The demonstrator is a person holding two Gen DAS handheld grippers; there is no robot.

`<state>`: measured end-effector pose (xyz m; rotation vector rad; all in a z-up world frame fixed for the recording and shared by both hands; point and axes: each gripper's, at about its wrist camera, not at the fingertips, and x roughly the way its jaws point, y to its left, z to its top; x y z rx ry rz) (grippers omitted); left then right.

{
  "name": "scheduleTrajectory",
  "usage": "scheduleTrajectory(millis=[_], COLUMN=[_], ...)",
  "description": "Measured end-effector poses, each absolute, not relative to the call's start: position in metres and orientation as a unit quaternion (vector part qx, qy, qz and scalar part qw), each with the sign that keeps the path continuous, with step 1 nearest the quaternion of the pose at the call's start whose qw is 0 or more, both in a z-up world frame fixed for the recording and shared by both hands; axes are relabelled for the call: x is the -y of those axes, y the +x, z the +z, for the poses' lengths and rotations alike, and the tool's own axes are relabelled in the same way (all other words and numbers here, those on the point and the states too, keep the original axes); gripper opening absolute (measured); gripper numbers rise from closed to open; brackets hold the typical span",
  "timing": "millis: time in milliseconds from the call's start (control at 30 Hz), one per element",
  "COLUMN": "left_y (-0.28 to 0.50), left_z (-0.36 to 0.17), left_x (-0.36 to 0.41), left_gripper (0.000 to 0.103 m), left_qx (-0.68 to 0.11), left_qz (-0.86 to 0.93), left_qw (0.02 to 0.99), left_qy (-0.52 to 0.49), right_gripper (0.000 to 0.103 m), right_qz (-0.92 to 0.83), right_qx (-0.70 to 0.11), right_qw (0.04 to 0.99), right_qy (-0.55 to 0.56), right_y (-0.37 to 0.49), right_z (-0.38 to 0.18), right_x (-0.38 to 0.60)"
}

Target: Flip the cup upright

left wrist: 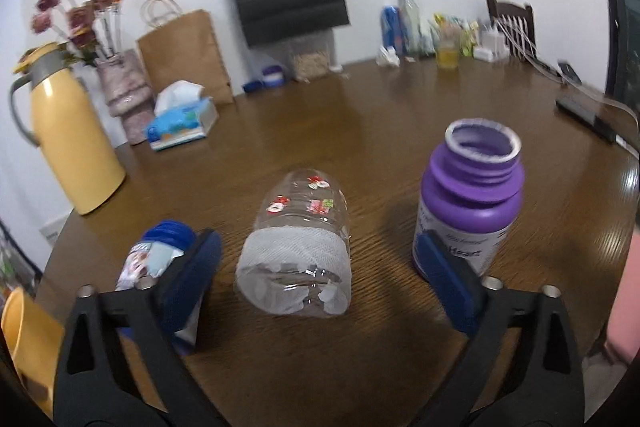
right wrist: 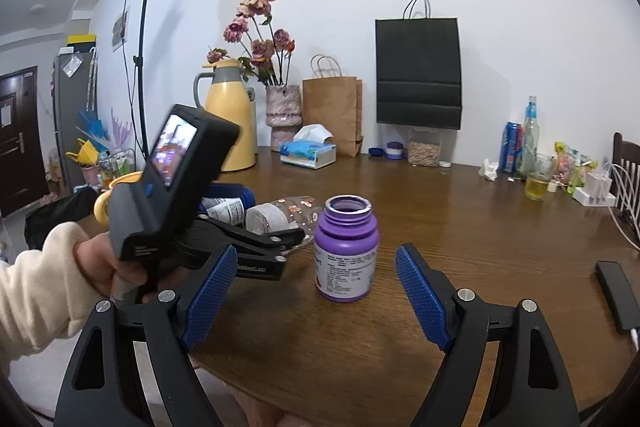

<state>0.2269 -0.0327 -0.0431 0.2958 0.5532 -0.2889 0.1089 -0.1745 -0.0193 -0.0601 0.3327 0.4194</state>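
A clear plastic cup (left wrist: 298, 247) with small stickers and a grey-white taped rim lies on its side on the brown table (left wrist: 360, 131), mouth towards the left wrist camera. My left gripper (left wrist: 316, 243) stands open around it, one blue pad on each side, not touching. In the right wrist view the cup (right wrist: 276, 215) shows just past the left gripper (right wrist: 288, 245), which a hand in a cream sleeve (right wrist: 40, 287) holds. My right gripper (right wrist: 316, 253) is open with nothing in it. An upright, uncapped purple bottle (right wrist: 346, 251) stands just beyond its fingers.
A blue-capped bottle (left wrist: 154, 255) lies left of the cup and the purple bottle (left wrist: 468, 203) stands to its right. At the back are a yellow thermos (left wrist: 72, 147), a flower vase (left wrist: 124, 91), a tissue box (left wrist: 182, 123) and paper bags. A black device (right wrist: 616, 295) lies at the right edge.
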Motion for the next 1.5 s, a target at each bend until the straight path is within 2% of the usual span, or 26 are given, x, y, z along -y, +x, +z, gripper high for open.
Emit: scheduleTrajectory(millis=[133, 167, 367, 567, 633, 700, 767, 900, 933, 967, 1167, 1333, 1500], left_y=[0.228, 0.227, 0.208, 0.179, 0.180, 0.185, 0.198, 0.223, 0.227, 0.230, 0.189, 0.138, 0.127], left_z=[-0.046, -0.045, -0.040, -0.036, -0.033, -0.031, -0.031, -0.040, -0.042, -0.046, -0.048, -0.057, -0.062], left_x=[0.036, 0.035, 0.036, 0.036, 0.033, 0.026, 0.021, 0.031, 0.034, 0.036, 0.030, 0.036, 0.023], left_gripper=[0.054, 0.044, 0.036, 0.036, 0.045, 0.067, 0.075, 0.074, 0.070, 0.058, 0.058, 0.058, 0.059], left_qx=[-0.267, -0.263, -0.266, -0.270, -0.270, -0.271, -0.290, -0.319, -0.326, -0.335, -0.315, -0.269, -0.277], left_qz=[-0.139, -0.132, -0.133, -0.161, -0.158, -0.158, -0.181, -0.208, -0.209, -0.203, -0.147, -0.084, -0.072], left_qw=[0.939, 0.942, 0.944, 0.939, 0.940, 0.941, 0.934, 0.918, 0.915, 0.913, 0.932, 0.950, 0.957], left_qy=[0.166, 0.163, 0.144, 0.138, 0.138, 0.125, 0.107, 0.110, 0.112, 0.113, 0.098, 0.133, 0.046], right_gripper=[0.086, 0.086, 0.086, 0.086, 0.086, 0.086, 0.086, 0.086, 0.086, 0.086, 0.086, 0.086, 0.086], right_qz=[0.209, 0.207, 0.210, 0.218, 0.220, 0.218, 0.215, 0.212, 0.210, 0.207, 0.203, 0.253, 0.286], right_qx=[-0.184, -0.191, -0.209, -0.211, -0.209, -0.204, -0.203, -0.211, -0.209, -0.208, -0.213, -0.219, -0.278], right_qw=[0.960, 0.959, 0.955, 0.953, 0.953, 0.954, 0.955, 0.954, 0.955, 0.956, 0.955, 0.940, 0.914], right_qy=[-0.019, -0.018, -0.004, -0.008, -0.005, -0.002, 0.001, 0.005, 0.006, 0.006, 0.028, 0.065, 0.075], right_y=[0.122, 0.125, 0.132, 0.129, 0.128, 0.126, 0.126, 0.128, 0.127, 0.126, 0.127, 0.133, 0.163], right_z=[-0.029, -0.033, -0.041, -0.042, -0.041, -0.039, -0.039, -0.040, -0.040, -0.040, -0.037, -0.027, -0.032], right_x=[0.173, 0.173, 0.174, 0.169, 0.169, 0.169, 0.170, 0.171, 0.171, 0.172, 0.181, 0.170, 0.149])
